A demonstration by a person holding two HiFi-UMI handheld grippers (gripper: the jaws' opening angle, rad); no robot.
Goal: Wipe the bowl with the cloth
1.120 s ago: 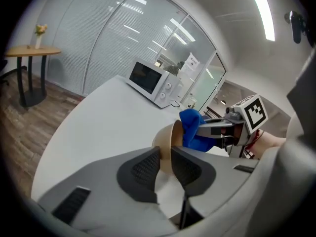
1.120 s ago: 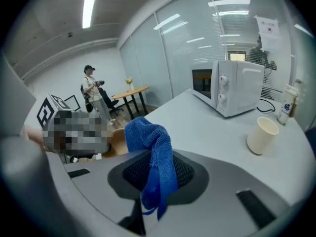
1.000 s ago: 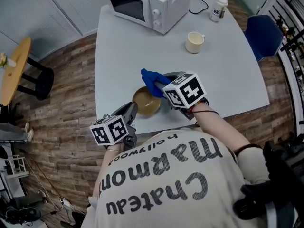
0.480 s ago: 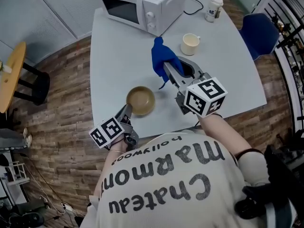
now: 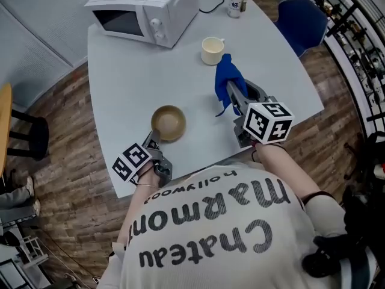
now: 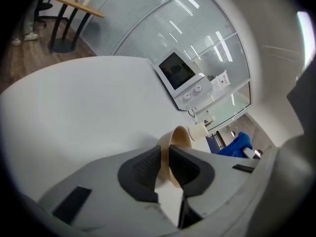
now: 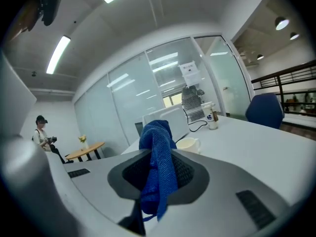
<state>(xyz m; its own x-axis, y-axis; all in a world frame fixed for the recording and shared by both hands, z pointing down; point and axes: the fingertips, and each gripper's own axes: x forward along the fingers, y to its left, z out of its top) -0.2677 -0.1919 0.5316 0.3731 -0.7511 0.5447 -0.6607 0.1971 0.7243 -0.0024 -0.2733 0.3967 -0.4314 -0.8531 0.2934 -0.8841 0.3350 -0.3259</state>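
1. My left gripper (image 6: 165, 164): jaws close together, pads clamped on the rim of the bowl (image 5: 168, 123), one pad inside the wall and one outside. My hand holds it at the near left edge of the table (image 5: 120, 83).

2. Bowl: tan, round, empty, mouth facing up in the head view. It sits near the table's front edge, directly ahead of the left gripper. I cannot tell whether its base rests on the table or hangs just above it.

3. My right gripper (image 7: 158, 174): jaws shut on the cloth (image 7: 157, 147), nothing else between them. It is held over the right half of the table, pointing away from me.

4. Cloth: blue, bunched. One end stands up past the jaw tips and a short tail hangs below the pads. It is well apart from the bowl, off to its right, and touches neither bowl nor table.

5. Other stock on the table: a cream mug (image 5: 212, 50) just beyond the cloth, a white microwave (image 5: 144, 11) at the far left, a paper cup (image 5: 238, 0) at the far edge.

6. Off the table: a blue chair (image 5: 301, 23) at the far right corner.
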